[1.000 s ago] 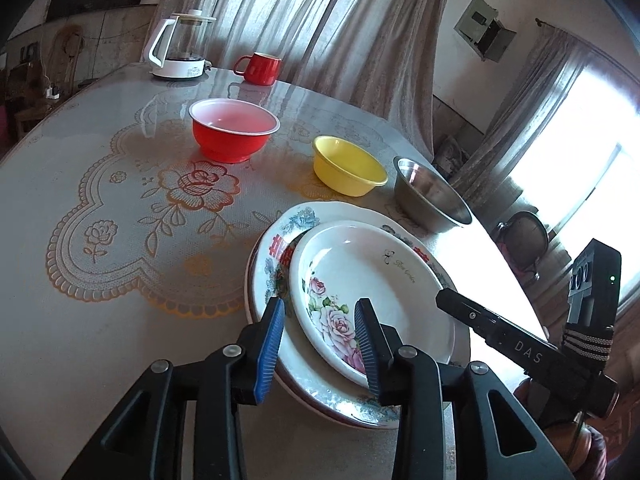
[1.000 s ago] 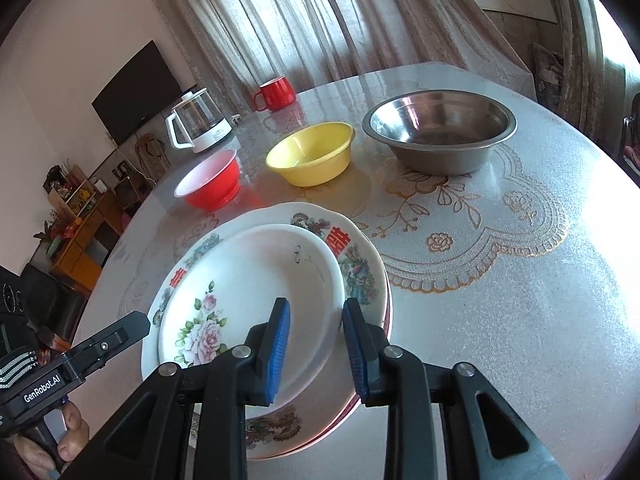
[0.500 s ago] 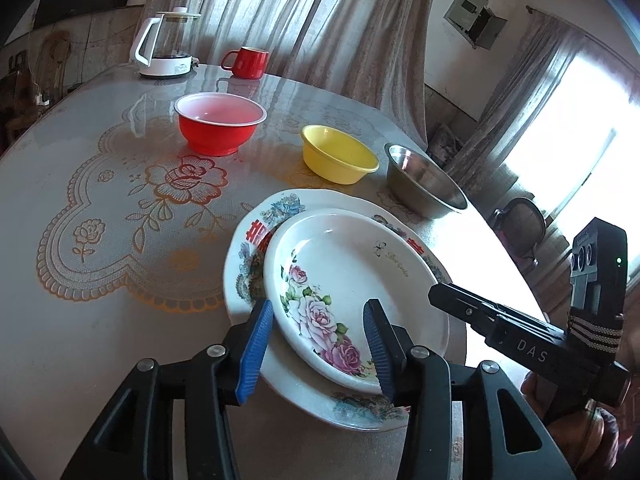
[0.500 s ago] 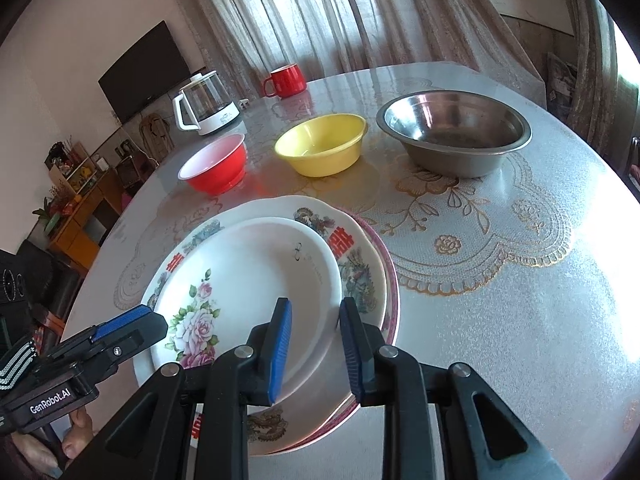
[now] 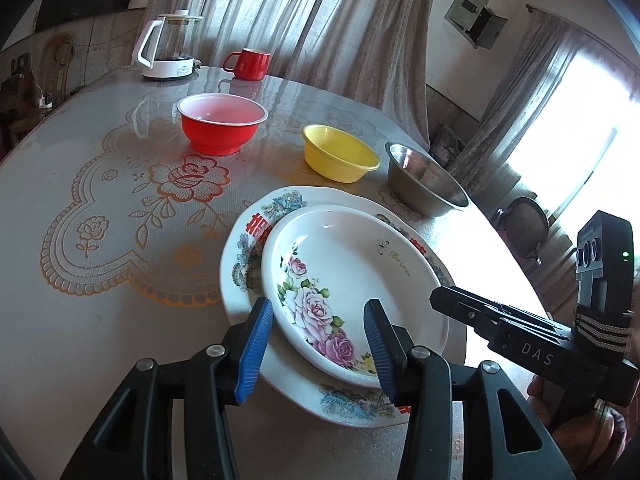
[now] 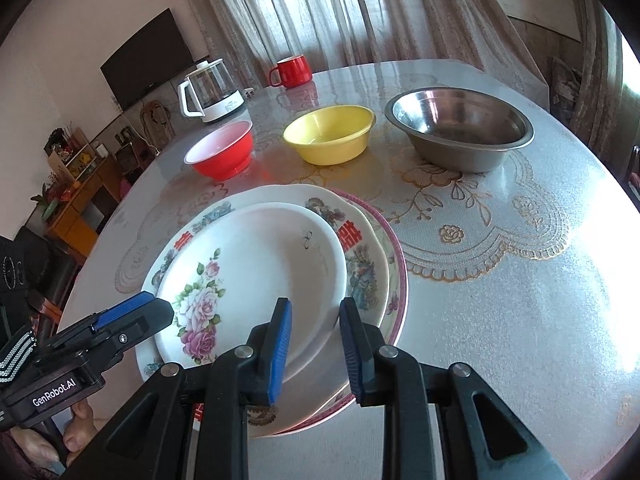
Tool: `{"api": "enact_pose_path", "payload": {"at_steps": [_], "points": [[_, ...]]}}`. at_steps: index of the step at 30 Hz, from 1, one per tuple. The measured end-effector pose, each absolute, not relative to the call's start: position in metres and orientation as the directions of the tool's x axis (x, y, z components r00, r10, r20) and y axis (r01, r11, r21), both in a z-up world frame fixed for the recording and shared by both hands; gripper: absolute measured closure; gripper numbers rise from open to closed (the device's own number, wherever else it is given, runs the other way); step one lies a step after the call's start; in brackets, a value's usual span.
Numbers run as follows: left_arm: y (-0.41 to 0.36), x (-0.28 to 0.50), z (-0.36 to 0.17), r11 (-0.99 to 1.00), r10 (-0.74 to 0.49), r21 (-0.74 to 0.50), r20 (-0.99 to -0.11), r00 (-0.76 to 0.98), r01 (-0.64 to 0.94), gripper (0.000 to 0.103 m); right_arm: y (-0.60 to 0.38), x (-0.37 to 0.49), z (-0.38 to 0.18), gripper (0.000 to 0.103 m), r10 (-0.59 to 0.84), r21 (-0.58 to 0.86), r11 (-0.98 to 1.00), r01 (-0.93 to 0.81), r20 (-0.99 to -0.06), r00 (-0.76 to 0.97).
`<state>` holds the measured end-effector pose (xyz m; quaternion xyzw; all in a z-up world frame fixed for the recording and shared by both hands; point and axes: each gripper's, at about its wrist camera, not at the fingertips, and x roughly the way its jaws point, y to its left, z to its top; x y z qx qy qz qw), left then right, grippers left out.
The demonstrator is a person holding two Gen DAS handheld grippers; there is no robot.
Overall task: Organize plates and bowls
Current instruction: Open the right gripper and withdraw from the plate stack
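Round table under patterned cover. Near edge: stack of plates, rose plate on top, larger bordered plate beneath, pink-rimmed plate at bottom. Beyond stack, in a row and apart: red bowl, yellow bowl, steel bowl. At far edge: kettle and red mug. Left gripper over near rim of rose plate, jaws apart, pads either side of rim without pressing. Right gripper at opposite near rim, jaws narrowly apart, nothing clamped. Both angled downward toward stack.
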<state>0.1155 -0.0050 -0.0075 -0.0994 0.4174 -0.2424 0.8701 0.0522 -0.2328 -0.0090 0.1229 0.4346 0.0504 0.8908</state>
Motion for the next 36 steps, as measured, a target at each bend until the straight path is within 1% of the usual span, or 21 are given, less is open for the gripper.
{"api": "enact_pose_path", "payload": {"at_steps": [3, 7, 15, 21, 27, 36], "points": [[-0.003, 0.115, -0.006, 0.866, -0.499, -0.375, -0.677, 0.540, 0.330, 0.056, -0.235, 0.054, -0.009, 0.076, 0.217, 0.283, 0.959, 0.012, -0.761, 0.611], [-0.001, 0.115, -0.004, 0.873, -0.488, -0.367, -0.683, 0.543, 0.323, 0.056, -0.238, 0.055, -0.009, 0.076, 0.238, 0.311, 0.950, 0.014, -0.756, 0.609], [-0.006, 0.122, -0.002, 0.885, -0.464, -0.350, -0.707, 0.534, 0.305, 0.056, -0.249, 0.054, -0.010, 0.076, 0.302, 0.393, 0.919, 0.007, -0.716, 0.629], [-0.015, 0.129, 0.007, 0.891, -0.451, -0.319, -0.703, 0.550, 0.323, 0.052, -0.256, 0.056, -0.005, 0.076, 0.316, 0.420, 0.908, 0.005, -0.690, 0.651], [-0.030, 0.140, 0.016, 0.890, -0.450, -0.300, -0.704, 0.550, 0.344, 0.052, -0.277, 0.063, -0.004, 0.076, 0.296, 0.439, 0.897, 0.054, -0.686, 0.665], [-0.054, 0.159, 0.015, 0.884, -0.459, -0.315, -0.727, 0.511, 0.346, 0.052, -0.309, 0.075, -0.001, 0.076, 0.216, 0.415, 0.899, 0.140, -0.697, 0.684]]}}
